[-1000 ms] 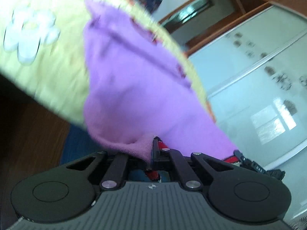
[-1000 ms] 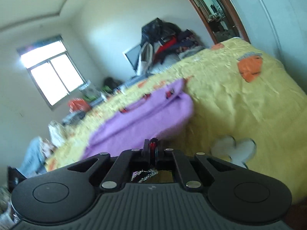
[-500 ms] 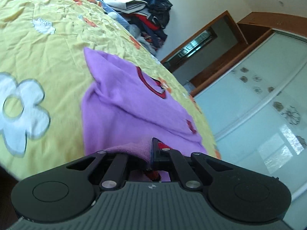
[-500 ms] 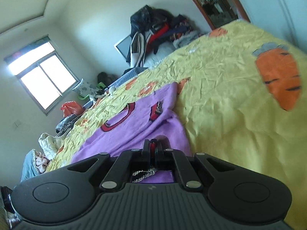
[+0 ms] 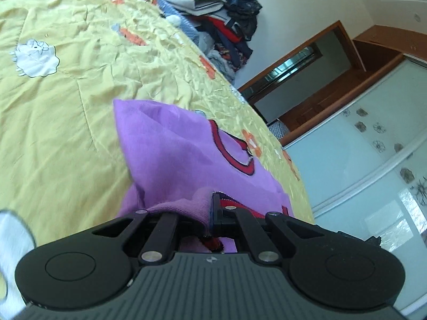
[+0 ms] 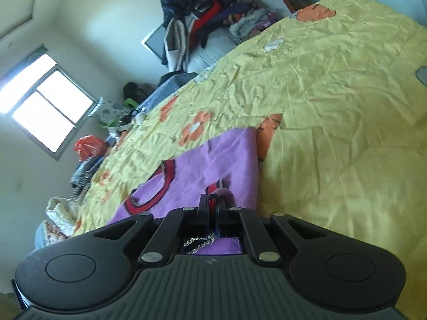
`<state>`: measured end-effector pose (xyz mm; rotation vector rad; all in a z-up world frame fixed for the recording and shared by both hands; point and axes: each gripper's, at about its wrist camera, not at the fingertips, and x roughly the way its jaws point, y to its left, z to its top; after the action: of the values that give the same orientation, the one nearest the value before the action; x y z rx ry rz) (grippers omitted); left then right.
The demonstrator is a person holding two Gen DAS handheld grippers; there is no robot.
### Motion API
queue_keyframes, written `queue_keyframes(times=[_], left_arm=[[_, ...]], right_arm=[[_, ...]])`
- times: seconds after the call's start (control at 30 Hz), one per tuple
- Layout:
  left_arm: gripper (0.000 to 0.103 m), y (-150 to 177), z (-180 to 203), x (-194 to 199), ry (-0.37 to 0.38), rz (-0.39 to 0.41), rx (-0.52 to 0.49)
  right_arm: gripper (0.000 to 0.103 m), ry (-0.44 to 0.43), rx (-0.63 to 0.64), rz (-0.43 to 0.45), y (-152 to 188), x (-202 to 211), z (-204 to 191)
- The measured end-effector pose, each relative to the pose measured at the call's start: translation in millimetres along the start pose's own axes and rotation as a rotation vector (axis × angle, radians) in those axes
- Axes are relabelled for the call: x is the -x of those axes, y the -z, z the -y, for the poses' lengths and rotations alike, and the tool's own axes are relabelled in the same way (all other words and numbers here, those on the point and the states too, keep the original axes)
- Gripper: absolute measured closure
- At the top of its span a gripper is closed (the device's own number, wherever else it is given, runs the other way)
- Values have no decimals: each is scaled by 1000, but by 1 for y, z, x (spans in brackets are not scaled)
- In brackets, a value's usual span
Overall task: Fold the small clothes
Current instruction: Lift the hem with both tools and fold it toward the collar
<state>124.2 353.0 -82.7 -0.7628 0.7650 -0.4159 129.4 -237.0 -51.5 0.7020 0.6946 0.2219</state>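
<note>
A small purple top (image 5: 181,154) with a dark red neckline lies on the yellow bedspread (image 5: 61,122). In the left wrist view my left gripper (image 5: 212,200) is shut on a bunched purple edge with red trim, low over the bed. In the right wrist view the same purple top (image 6: 213,162) stretches away to the left, and my right gripper (image 6: 212,200) is shut on another red-trimmed edge of it. The cloth between the two grips is hidden behind the gripper bodies.
The bedspread (image 6: 333,106) carries orange and white appliqué shapes. A heap of dark clothes (image 5: 221,10) is piled at the far end of the bed (image 6: 202,13). A window (image 6: 40,101), a doorway (image 5: 291,74) and glass wardrobe doors (image 5: 373,160) surround the bed.
Both grippers have come down from a lifted position to the bed with the purple top still held. The top now lies flatter, spread out on the bedspread.
</note>
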Motion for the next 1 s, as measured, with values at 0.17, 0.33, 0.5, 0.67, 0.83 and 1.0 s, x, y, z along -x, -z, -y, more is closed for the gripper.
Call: queue_keyframes(times=[0.17,0.33,0.5,0.67,0.83,1.0], left_arm=[[100,-1,16,-1,32,-10,-48],[100,-10,21,-9,-2,-9,-58],[100,-17,15,-26,-55,-7,-40],[100,-33,4,-40,-89,-10,-12],[100,-52,-4,-61,-121,-29,21],[100,-65,-14,-79,-135,-30,52]], right_arm=[[99,-57,3,64,-4,31,0],[99,-32,-18,59,-22,21,9],[99,6,-17,-7,-32,-31,9],[99,29,-24,-60,-44,-68,9],[98,73,6,-100,-56,-94,9],[98,91,25,-102,-64,-115,6]])
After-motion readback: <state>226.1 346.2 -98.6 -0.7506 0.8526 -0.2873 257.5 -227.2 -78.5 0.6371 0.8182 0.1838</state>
